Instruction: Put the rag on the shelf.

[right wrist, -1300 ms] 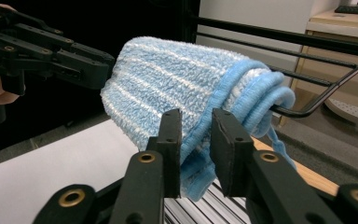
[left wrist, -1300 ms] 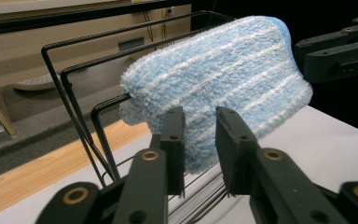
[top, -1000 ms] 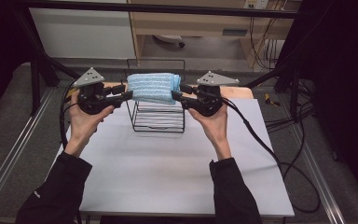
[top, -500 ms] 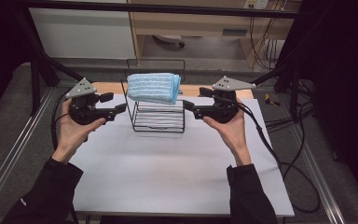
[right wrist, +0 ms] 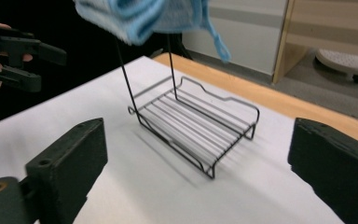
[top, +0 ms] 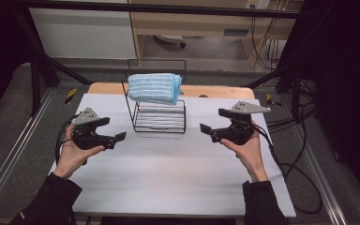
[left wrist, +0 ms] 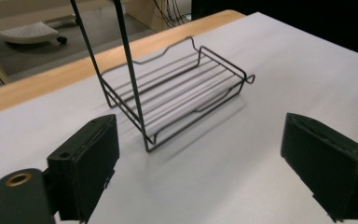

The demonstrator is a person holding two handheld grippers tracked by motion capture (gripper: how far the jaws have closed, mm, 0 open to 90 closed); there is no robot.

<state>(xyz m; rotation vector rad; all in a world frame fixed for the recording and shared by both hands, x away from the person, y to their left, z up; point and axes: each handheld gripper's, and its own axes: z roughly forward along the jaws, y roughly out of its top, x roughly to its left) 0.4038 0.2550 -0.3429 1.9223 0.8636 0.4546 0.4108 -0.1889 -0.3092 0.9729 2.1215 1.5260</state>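
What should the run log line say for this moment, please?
towel: folded, on top of wire rack | left gripper: open, empty | right gripper: open, empty

From the high view, light falls on the matte white table sheet [top: 168,173] from above and leaves it evenly bright, with no glare. Everything past its edges from 1 to 5 o'clock and at 9 to 11 o'clock sinks into near black. The picture is soft and a little grainy throughout. The black wire rack [top: 159,117] throws only a faint, blurred shadow toward 6 o'clock. In my left gripper view the rack's shadow is a pale smear on the sheet, and my near jaws look soft-edged. In my right gripper view the folded light-blue terry cloth [right wrist: 140,16] at 12 o'clock is blurred, and the left side is dark.
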